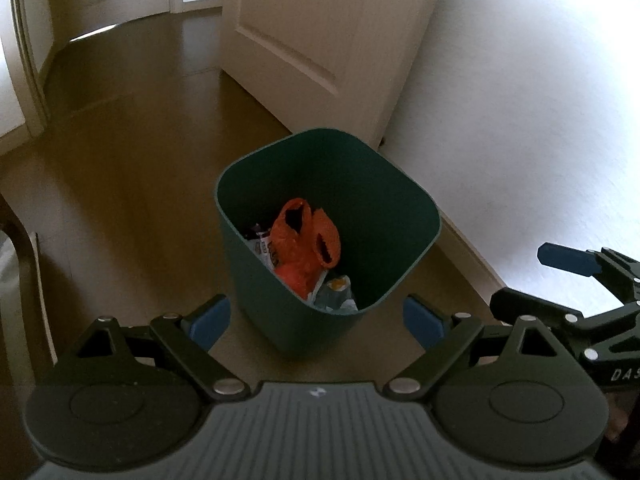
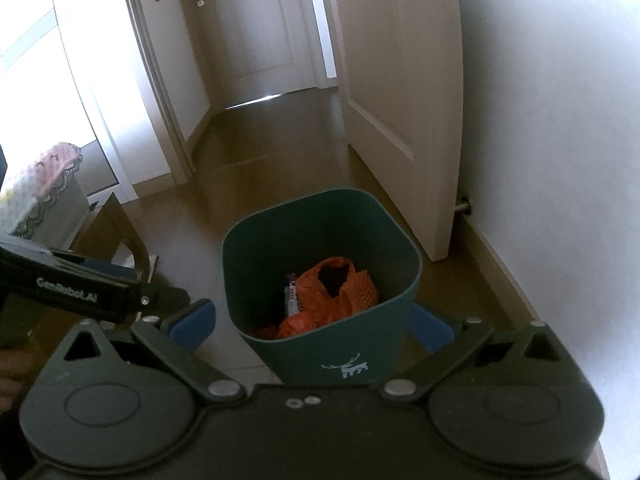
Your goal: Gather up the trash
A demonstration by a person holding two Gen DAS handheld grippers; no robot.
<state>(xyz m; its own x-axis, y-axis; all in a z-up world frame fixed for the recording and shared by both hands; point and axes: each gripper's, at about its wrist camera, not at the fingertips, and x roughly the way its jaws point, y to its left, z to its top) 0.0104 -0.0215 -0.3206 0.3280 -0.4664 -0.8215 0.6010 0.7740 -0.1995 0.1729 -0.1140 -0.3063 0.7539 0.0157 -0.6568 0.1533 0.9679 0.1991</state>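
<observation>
A dark green trash bin [image 1: 280, 320] stands on the wooden floor beside the wall; it also shows in the right wrist view [image 2: 320, 356], with a white deer mark on its front. Inside lie an orange plastic bag [image 1: 304, 244], also in the right wrist view [image 2: 340, 296], a printed wrapper [image 1: 262, 246] and a pale wrapper [image 1: 336, 292]. My left gripper [image 1: 316, 320] is open and empty, just above the bin's near side. My right gripper [image 2: 312, 322] is open and empty, its blue pads either side of the bin's near wall. The right gripper also shows at the right of the left wrist view [image 1: 592, 280].
An open white door [image 2: 396, 92] stands behind the bin against the white wall [image 1: 520, 120]. A door stop [image 2: 464, 206] sticks out of the baseboard. A wooden furniture edge [image 2: 116, 224] and a cloth-covered item [image 2: 44, 184] are at the left. The hallway floor [image 1: 140, 120] stretches beyond.
</observation>
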